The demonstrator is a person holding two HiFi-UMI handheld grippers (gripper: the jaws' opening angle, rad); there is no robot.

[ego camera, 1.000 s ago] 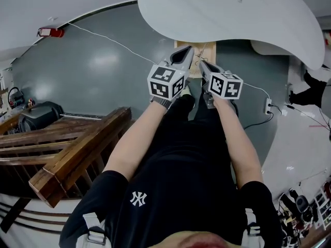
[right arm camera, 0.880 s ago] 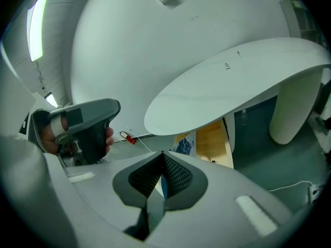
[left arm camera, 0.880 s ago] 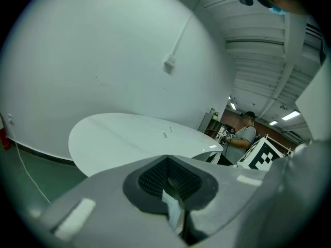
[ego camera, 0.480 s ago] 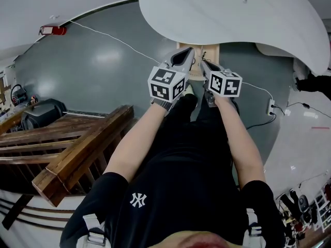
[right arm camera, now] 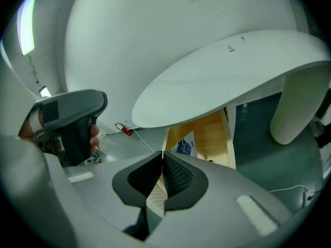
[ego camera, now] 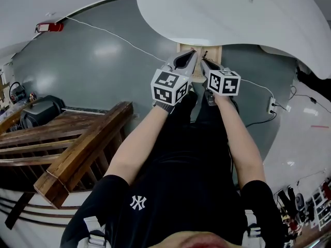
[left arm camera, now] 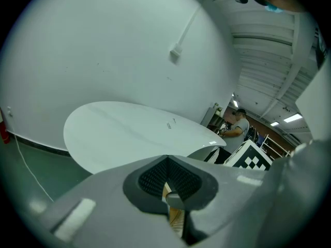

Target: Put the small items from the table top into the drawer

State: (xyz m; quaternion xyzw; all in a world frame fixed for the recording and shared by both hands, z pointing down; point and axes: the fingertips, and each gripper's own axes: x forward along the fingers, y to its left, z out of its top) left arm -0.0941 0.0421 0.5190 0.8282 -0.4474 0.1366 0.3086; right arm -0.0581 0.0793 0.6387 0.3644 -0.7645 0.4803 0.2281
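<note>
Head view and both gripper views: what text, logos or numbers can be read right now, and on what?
"NY": white interlocked letters on the person's black shirt.
Left marker cube and right marker cube: square patterns only, no letters.
Blue-printed sheet at the wooden unit: too blurred to read.
Tiny mark on the white table top: too small to read.

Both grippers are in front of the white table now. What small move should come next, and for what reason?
Probably bring the right gripper closer to the wooden unit under the white table. Both it and the left gripper are shut, empty and short of the table, so nothing can be picked up or opened from here.
</note>
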